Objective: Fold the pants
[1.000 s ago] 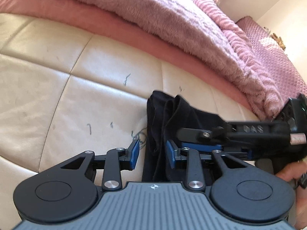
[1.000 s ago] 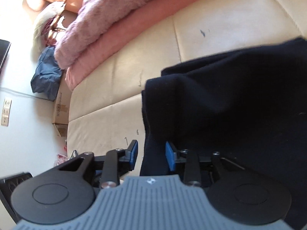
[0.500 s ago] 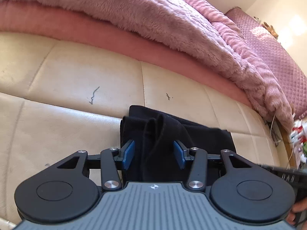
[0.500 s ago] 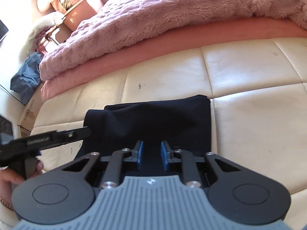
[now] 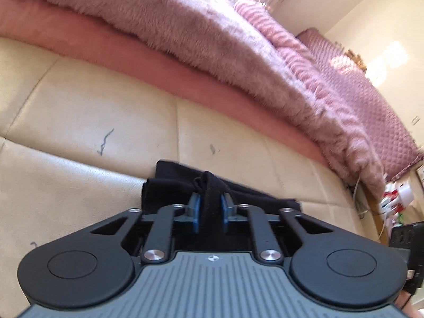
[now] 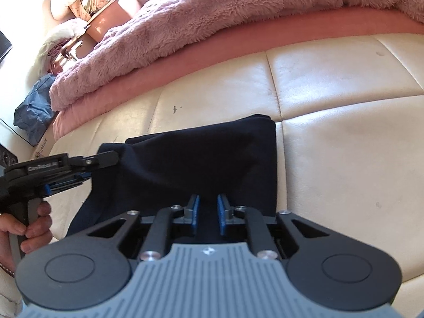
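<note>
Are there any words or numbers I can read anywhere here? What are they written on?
"CamRobot.AI", roughly; it is blurred: white letters on the side of the left gripper.
Printing on the cardboard box at the sofa's end: too small to read.
Nothing readable on the pants.

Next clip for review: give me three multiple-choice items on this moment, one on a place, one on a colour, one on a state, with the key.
1. Where do the dark pants lie?
A. on the cream quilted cushion
B. on the fluffy pink blanket
C. on the floor

2. What colour are the tool pads?
A. red
B. blue
C. white

3. What is the left tool doing?
A. open, clear of the cloth
B. out of view
C. pinching a raised fold of the pants

Key: 1 A, cream panels show around the pants. 2 B, blue in both views. 3 C, fabric stands between its pads.
</note>
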